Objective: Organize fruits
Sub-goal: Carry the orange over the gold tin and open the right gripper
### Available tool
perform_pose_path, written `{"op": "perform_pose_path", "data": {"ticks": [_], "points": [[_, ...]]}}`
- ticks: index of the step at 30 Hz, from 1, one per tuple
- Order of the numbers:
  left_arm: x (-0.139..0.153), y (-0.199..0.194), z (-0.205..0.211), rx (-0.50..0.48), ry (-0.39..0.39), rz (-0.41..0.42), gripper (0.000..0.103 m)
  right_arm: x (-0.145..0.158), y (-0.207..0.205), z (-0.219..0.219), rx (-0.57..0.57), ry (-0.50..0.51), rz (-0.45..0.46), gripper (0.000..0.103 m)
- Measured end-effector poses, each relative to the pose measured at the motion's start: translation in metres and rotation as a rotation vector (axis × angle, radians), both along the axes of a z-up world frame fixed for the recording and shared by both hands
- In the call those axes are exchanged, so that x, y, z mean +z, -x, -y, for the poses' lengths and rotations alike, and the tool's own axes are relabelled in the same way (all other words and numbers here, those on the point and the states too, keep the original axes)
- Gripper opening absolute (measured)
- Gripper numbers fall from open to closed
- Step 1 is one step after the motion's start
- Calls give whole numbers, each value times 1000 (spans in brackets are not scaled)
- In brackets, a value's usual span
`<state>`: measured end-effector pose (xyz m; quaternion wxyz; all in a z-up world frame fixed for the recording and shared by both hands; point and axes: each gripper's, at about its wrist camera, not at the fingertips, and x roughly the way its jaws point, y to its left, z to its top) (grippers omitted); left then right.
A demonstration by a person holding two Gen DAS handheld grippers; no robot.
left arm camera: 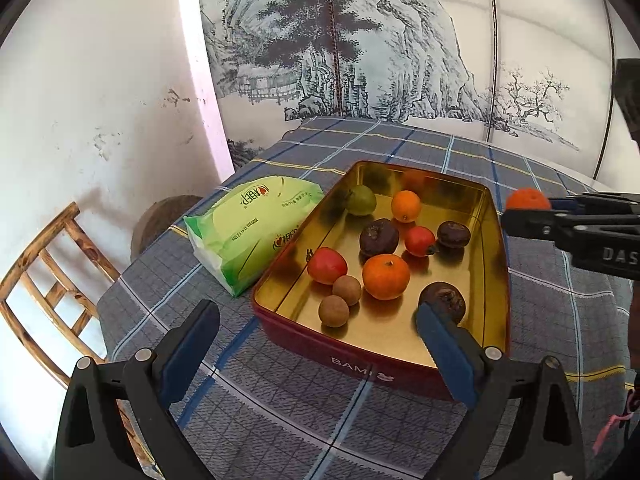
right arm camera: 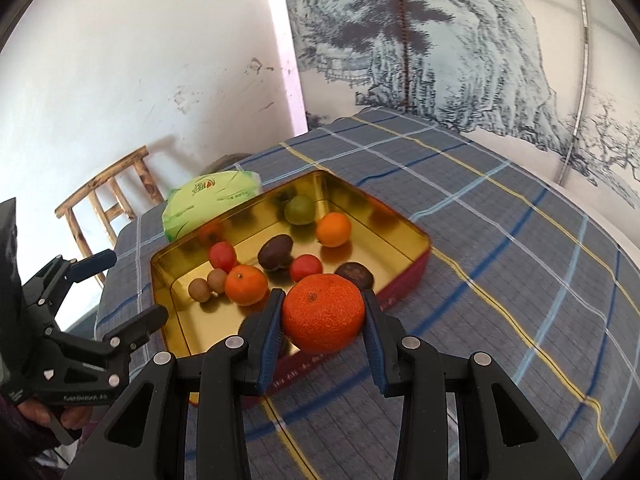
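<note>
My right gripper (right arm camera: 323, 316) has its blue pads pressed on either side of a mandarin (right arm camera: 323, 313), so the fruit is clamped between them and held in the air above the near rim of the tin (right arm camera: 416, 236); from the left wrist camera I see the same mandarin (left arm camera: 527, 199) at the tip of that gripper, beyond the tin's right wall. My left gripper (left arm camera: 318, 322) stands with its fingers spread wide and nothing between them, hovering just in front of the tin's near side, one blue pad (left arm camera: 440, 334) overlapping the red wall near a dark wrinkled fruit (left arm camera: 443, 301). Inside the gold-lined tin I count a larger orange (left arm camera: 386, 277), a smaller orange (left arm camera: 406, 206), two red fruits (left arm camera: 327, 265), two small brown round ones (left arm camera: 346, 290) touching each other, two more dark fruits (left arm camera: 379, 237) and a green one (left arm camera: 361, 200) in the far corner. Just beside the tin's left wall lies a green pack of tissues (left arm camera: 248, 232), touching or nearly touching it. Everything rests on a grey-blue checked tablecloth (left arm camera: 280, 392). To the left, past the table edge, I see a wooden chair (left arm camera: 44, 280) against a white wall, and behind the table a screen painted with an ink landscape (left arm camera: 360, 52). In the right wrist view a hand (right arm camera: 60, 416) grips the left gripper's handle at the lower left.
</note>
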<state>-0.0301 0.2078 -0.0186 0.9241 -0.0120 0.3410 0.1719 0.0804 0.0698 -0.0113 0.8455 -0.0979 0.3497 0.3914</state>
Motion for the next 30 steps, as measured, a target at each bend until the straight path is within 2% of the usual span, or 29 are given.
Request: {"op": "perform_pose_path", "data": {"ticks": [13,30], "points": [[-2,0,-8,1,12,-3,99,-23,-16,-30,20,56,-36,39],[-7,0,-11,2,12,-12,99,-39,-27,-44,28,81,-64,39]]}}
